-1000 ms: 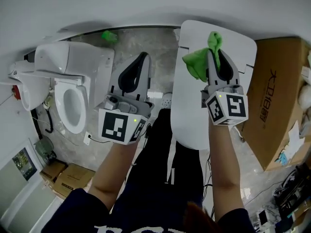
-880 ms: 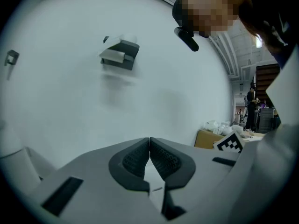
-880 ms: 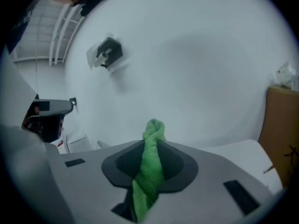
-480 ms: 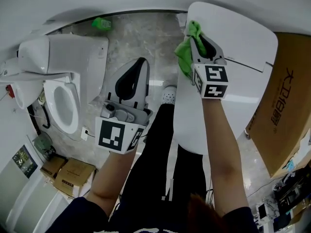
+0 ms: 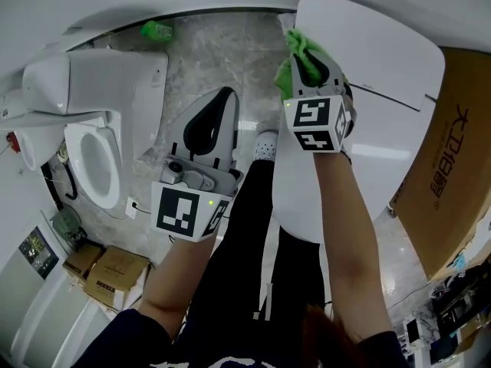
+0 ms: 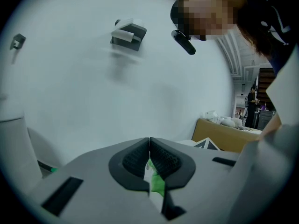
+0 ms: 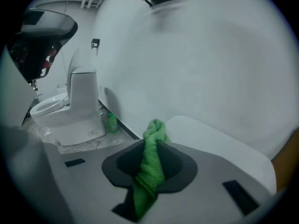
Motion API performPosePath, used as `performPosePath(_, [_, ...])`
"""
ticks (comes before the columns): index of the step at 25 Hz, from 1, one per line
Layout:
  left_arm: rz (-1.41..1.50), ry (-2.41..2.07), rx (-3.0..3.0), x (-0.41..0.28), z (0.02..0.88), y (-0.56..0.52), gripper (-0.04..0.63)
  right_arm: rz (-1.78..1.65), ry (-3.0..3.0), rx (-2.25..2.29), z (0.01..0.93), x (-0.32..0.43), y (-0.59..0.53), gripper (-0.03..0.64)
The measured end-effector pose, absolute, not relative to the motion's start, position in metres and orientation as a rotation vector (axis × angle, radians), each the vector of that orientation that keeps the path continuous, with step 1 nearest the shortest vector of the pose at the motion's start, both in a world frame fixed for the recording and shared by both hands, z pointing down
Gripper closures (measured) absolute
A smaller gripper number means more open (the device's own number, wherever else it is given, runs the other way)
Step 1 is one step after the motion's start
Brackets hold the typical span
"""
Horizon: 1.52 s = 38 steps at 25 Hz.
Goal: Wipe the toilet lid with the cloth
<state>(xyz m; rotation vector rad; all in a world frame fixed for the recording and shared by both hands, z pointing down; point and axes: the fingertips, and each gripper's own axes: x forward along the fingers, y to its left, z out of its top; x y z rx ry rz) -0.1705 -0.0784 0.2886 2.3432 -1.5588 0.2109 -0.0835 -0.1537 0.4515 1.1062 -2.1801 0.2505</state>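
Since half a second earlier, the right claw point(image 5: 305, 52), clenched on the green cloth point(image 5: 285, 81), had edged toward the toilet lid's point(image 5: 383, 60) far left corner. The left claw point(image 5: 225, 94) hung closed and empty between the toilet point(image 5: 100, 129) and the lid, and a cardboard box point(image 5: 453, 182) stood just right of the lid.

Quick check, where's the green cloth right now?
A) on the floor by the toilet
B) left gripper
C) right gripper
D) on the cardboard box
C: the green cloth is clamped between the jaws of the right gripper, at the far edge of the toilet lid.
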Motion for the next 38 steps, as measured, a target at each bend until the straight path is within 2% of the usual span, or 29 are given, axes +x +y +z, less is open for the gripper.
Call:
performPosePath(9, [0.218, -1.558, 2.355, -0.161, 0.29, -0.08, 0.574, 0.327, -2.194, 0.994, 0.453, -0.078, -0.151, 0.528])
performPosePath(15, [0.221, -1.561, 2.365, -0.154, 0.289, -0.085, 0.574, 0.352, -2.19, 0.989, 0.452, -0.048, -0.144, 0.531])
performPosePath(38, [0.275, -1.472, 2.411, -0.098, 0.305, -0.08, 0.574, 0.432, -1.822, 1.405, 0.466, 0.256, -0.134, 0.531])
